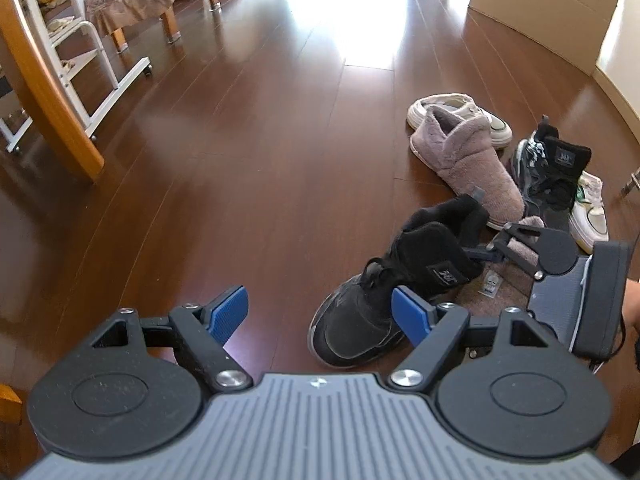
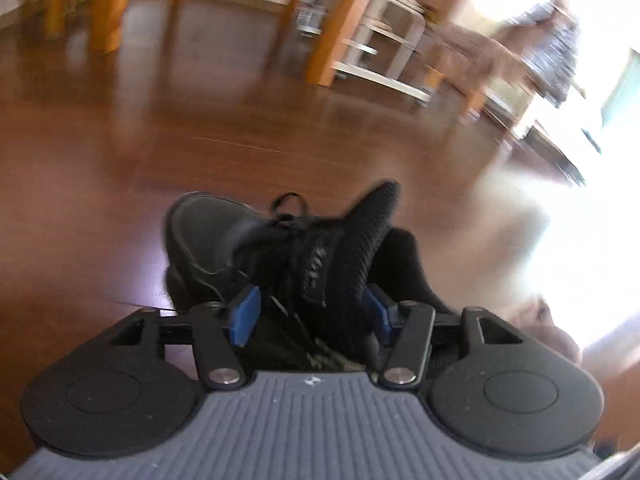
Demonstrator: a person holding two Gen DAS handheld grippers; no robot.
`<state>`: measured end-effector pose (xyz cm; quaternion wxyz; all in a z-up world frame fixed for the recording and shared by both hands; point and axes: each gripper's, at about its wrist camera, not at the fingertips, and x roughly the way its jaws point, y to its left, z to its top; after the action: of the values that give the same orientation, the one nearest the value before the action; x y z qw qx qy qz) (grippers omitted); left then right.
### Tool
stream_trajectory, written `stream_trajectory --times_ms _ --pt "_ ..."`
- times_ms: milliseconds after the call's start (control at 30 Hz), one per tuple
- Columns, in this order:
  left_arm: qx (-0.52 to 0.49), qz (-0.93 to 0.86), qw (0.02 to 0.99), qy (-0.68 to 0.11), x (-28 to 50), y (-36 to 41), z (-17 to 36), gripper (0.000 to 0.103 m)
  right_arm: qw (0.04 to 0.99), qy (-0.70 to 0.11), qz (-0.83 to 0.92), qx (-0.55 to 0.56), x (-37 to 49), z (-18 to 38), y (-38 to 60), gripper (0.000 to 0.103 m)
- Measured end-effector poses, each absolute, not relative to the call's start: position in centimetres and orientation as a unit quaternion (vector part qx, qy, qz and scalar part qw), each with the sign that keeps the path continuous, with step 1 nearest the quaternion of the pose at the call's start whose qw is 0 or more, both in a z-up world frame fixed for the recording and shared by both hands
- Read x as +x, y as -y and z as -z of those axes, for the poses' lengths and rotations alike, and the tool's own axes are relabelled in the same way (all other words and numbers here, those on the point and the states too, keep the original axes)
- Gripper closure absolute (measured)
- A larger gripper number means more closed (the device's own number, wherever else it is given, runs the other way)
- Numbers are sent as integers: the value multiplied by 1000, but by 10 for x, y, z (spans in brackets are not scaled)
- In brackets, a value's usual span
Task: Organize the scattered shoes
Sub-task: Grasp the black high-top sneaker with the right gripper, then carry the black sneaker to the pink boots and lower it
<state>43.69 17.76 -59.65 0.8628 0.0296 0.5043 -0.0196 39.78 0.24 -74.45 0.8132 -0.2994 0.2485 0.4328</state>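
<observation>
Lying on its sole on the dark wooden floor (image 1: 248, 184), the black high-top sneaker (image 1: 384, 292) sits nearest, its toe toward the left wrist camera, laces loose, a small label on its raised padded tongue. The left gripper (image 1: 320, 316) hangs above it with jaws wide apart and nothing between them; its right-hand blue pad (image 1: 412, 314) overlaps the sneaker's side in the view, and contact cannot be told. The right gripper (image 1: 490, 250) reaches in from the right at the sneaker's collar. In the blurred right wrist view, the right gripper (image 2: 312, 316) straddles the tongue and collar of the sneaker (image 2: 288, 248), jaws partly spread; whether the pads press the fabric cannot be told. Just beyond lies a mauve fleece slipper boot (image 1: 468, 160), resting against a white sneaker (image 1: 460, 114). Right of these sits a second black high-top (image 1: 552, 164) over another white shoe (image 1: 590, 208). Farther off stand a cardboard box (image 1: 548, 4) and a white rack (image 1: 76, 52).
</observation>
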Motion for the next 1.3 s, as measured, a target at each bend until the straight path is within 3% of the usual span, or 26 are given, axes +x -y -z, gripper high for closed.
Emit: stream_trajectory --times_ms 67,100,167,200,267,367,467,567,667,733,833,933,1000,1033,1067,1300 --pt "34 17 858 -512 440 -176 604 22 839 -279 -412 -220 408 741 3 26" --pt "35 14 856 -516 443 -176 608 22 847 -295 -403 -182 416 742 4 24" --pt "33 -1 852 -522 448 -178 615 22 849 -310 -387 -181 428 750 -9 26" --pt "35 -3 852 -523 447 -178 616 22 847 -315 -381 -193 433 755 -16 34" --pt "40 -5 850 -526 447 -181 619 22 829 -300 -399 -252 430 761 -23 34" --pt "44 -7 850 -524 444 -187 620 22 837 -314 -394 -215 424 749 -5 29" --pt "38 -21 852 -522 446 -197 622 22 855 -375 -350 -77 430 734 26 29" --pt "27 -17 852 -523 448 -199 624 22 858 -464 -198 97 455 730 61 30" --pt "37 3 852 -522 448 -193 625 22 832 -492 -91 241 483 729 74 37" --pt "43 5 853 -520 446 -193 624 22 823 -506 -59 252 500 736 61 47" --pt "37 0 856 -516 443 -200 621 22 791 -569 19 226 525 768 32 52" --pt "25 -10 858 -512 437 -212 616 22 755 -612 51 230 529 807 27 68" --pt "19 -14 860 -509 434 -218 613 22 765 -603 46 220 524 811 26 70" --pt "16 -16 862 -507 432 -221 612 22 775 -592 18 223 519 810 28 79" --pt "13 -18 863 -504 431 -224 610 22 783 -580 -11 225 513 809 30 81" --pt "2 -11 874 -486 433 -221 601 22 792 -518 -216 239 446 782 62 84"
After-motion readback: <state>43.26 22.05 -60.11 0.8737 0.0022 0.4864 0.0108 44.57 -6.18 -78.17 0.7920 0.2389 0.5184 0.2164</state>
